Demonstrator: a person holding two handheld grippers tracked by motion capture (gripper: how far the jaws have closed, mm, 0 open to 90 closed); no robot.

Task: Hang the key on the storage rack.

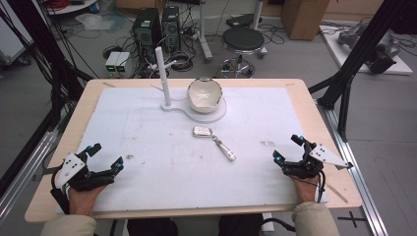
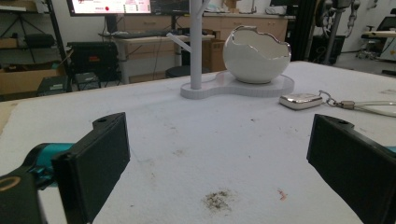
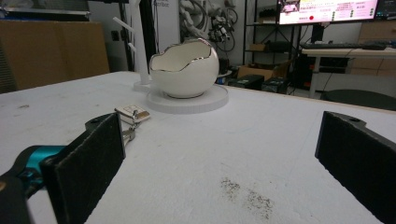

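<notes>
Both grippers, left [image 1: 105, 156] and right [image 1: 286, 146], rest released and empty at the counter [image 1: 147, 147] edge; key fob [image 1: 202, 131] lies untouched before the eggshell bowl [image 1: 204, 93], nothing apparently begun.

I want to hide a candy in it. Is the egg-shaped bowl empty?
Empty as far as the pictures show. In the high view the white bowl shows a bare inside, and the key fob lies on the table, apart from it.

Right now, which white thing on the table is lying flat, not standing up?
The key fob with its strap. It lies flat on the mat, while the post and eggshell bowl stand upright.
</notes>
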